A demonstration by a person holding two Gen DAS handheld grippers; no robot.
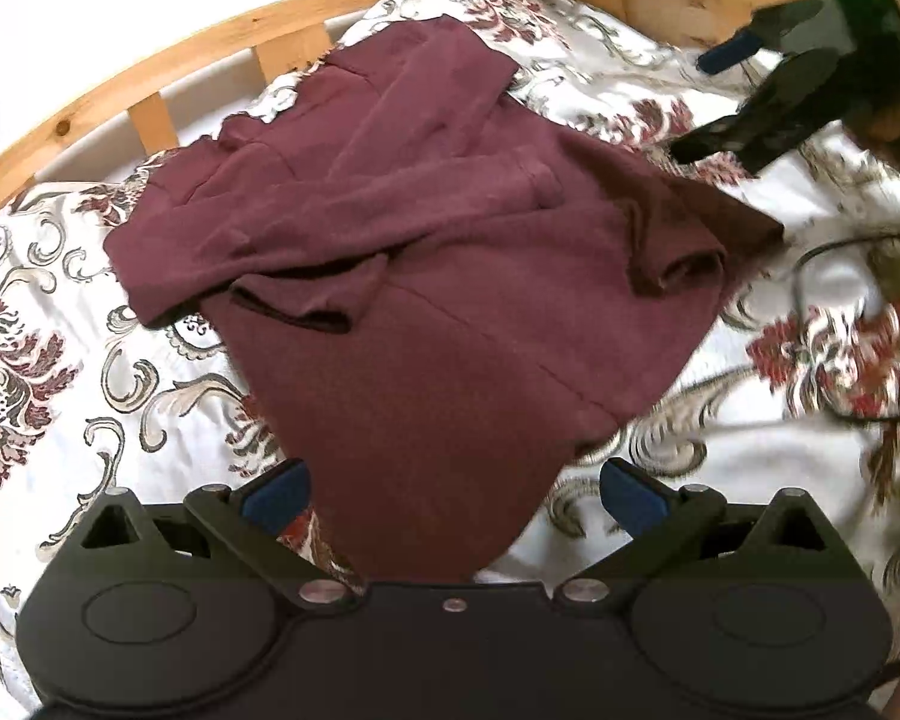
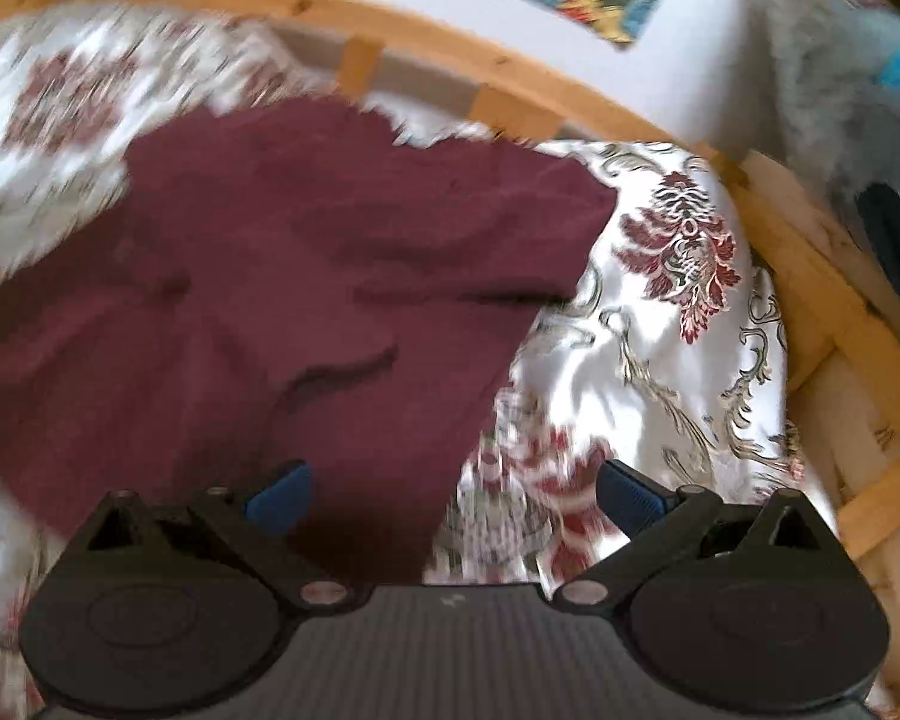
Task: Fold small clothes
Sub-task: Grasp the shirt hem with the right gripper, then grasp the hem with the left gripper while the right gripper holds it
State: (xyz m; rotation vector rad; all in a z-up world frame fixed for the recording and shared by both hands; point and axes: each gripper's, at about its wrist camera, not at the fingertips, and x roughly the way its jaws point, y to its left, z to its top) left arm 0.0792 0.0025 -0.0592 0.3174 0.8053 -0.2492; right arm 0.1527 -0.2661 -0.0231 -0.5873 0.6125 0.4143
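Bed (image 1: 750, 462) with the white floral cover fills both views, wooden frame (image 1: 90, 102) curving along the top of the left wrist view and down the right edge of the right wrist view. Maroon garment (image 1: 426, 276) lies on the cover mid-frame in the left view, left-centre in the right view (image 2: 258, 276); partly folded, sleeves laid across the body, lower hem running down toward the camera between the fingers. Left hand-held gripper (image 1: 453, 495) is released, jaws spread wide, blue pads clear of the cloth on both sides, nothing grasped. Right hand-held gripper (image 2: 450, 495) reads the same in its own view: jaws apart, cloth under the left pad region but not pinched; it also shows at the upper right of the left view (image 1: 744, 102), above the cover, just beside the garment's right corner. The right view is badly smeared, so exact pad-to-cloth contact there is uncertain. Risks, my read: the sleeve stack looks loose and uneven, so grabbing the hem for the next fold could drag the top layers and undo the sleeves. A shallow pinch could catch the slick cover along with the garment and pull both. A thin dark cable (image 1: 840, 240) at the right of the left view sits near the garment corner; it could snag a finger.
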